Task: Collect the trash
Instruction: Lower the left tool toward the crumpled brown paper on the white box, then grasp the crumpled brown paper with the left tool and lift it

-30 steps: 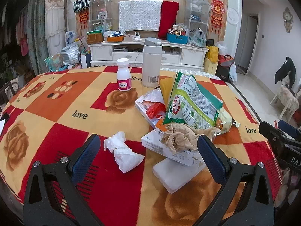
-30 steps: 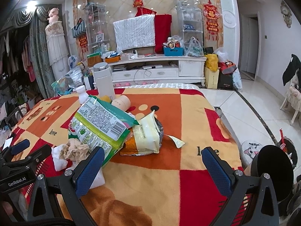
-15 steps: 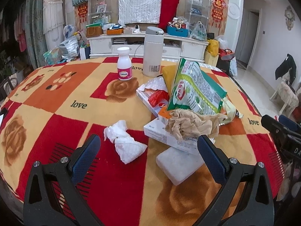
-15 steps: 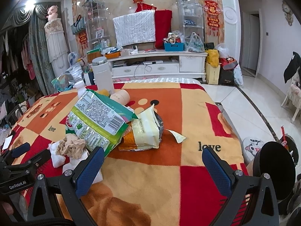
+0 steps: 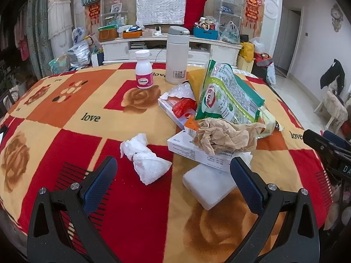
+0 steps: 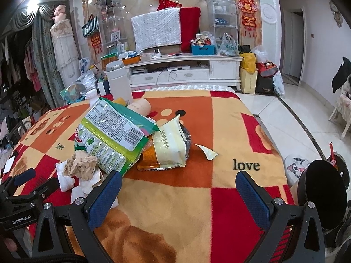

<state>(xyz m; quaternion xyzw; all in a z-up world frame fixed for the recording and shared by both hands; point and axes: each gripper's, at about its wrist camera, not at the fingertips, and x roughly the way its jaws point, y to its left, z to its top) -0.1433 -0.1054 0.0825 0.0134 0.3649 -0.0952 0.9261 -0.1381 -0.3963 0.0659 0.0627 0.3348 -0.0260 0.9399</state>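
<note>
Both grippers hang over the near edge of a table spread with a red, orange and yellow checked blanket, and both are spread wide with nothing between the fingers.

The trash sits heaped around a big green bag, which leans up at the middle of the table. Against the near foot of that bag lies a crumpled brown paper, resting on a flat white box. Nearer than the box, partly under it, is a white block. To the left of the brown paper, apart from the heap, a white tissue lies alone on a red square. The left gripper has its gap open over the stretch between tissue and block, touching neither.

Behind the green bag, left of it, lies a box with a red wrapper on top. Farther back stand a tall white flask and, left of that, a pink-and-white bottle, both upright.

From the other side, the right gripper is released too, above bare blanket. A yellow-and-orange packet lies to the right of the green bag, tucked partly beneath it, with a torn scrap just beyond on the right. A paper cup lies on its side behind the bag. Off the table's right corner is a round black bin.
</note>
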